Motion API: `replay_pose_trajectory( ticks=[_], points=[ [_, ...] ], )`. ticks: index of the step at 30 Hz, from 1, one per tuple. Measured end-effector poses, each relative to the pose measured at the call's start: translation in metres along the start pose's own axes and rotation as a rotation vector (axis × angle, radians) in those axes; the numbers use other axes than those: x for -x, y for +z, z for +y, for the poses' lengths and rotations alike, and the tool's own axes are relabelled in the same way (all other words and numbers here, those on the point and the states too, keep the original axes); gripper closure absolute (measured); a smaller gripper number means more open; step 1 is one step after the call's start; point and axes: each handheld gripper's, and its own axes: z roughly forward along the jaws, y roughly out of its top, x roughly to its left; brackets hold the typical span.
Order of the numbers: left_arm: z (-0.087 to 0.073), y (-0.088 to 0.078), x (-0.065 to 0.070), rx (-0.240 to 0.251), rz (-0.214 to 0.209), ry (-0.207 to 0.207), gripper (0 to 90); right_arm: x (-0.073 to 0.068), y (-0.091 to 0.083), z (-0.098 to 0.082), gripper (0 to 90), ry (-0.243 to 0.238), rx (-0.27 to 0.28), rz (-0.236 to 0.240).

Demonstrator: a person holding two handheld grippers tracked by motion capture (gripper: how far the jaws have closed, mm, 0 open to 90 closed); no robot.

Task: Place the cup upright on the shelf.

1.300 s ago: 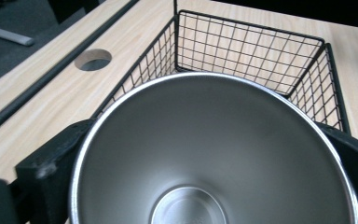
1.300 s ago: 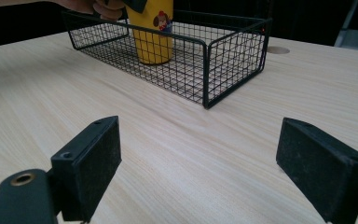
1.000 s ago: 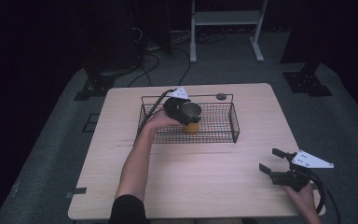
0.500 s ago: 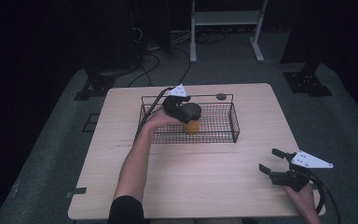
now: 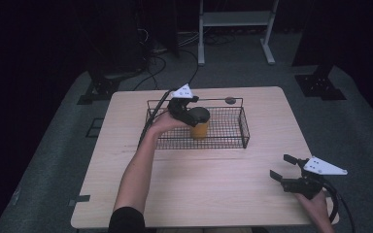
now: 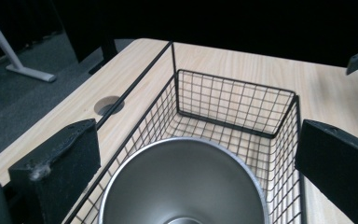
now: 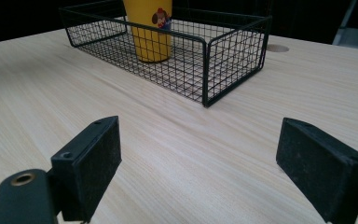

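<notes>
A yellow cup (image 5: 199, 127) with a steel inside (image 6: 182, 182) stands upright in the black wire basket (image 5: 243, 128) at the back middle of the wooden table (image 5: 213, 189). My left gripper (image 5: 194, 115) hovers over the cup's rim. In the left gripper view (image 6: 198, 135) its jaws stand open on either side of the rim, with a small gap on each side. My right gripper (image 5: 280, 166) is open above bare table near the front right corner, nothing between its jaws (image 7: 200, 128). It faces the basket (image 7: 233, 51) and the cup (image 7: 149, 32).
A round cable hole (image 5: 230, 100) lies in the tabletop just behind the basket. The basket's right half (image 6: 237, 100) holds nothing. Dark floor, cables and a white stand leg (image 5: 269, 53) lie beyond the table's far edge.
</notes>
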Motion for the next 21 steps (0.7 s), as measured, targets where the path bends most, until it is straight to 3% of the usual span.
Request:
replay_pose_trajectory(
  ticks=[7, 21],
  points=[
    [0.004, -0.004, 0.006, 0.027, -0.009, 0.005, 0.0, 0.000, 0.000, 0.000, 12.8, 0.000, 0.000, 0.000],
    [-0.004, -0.013, 0.014, 0.053, -0.006, -0.012, 0.0, 0.000, 0.000, 0.000, 12.9, -0.001, -0.002, 0.000]
  ],
)
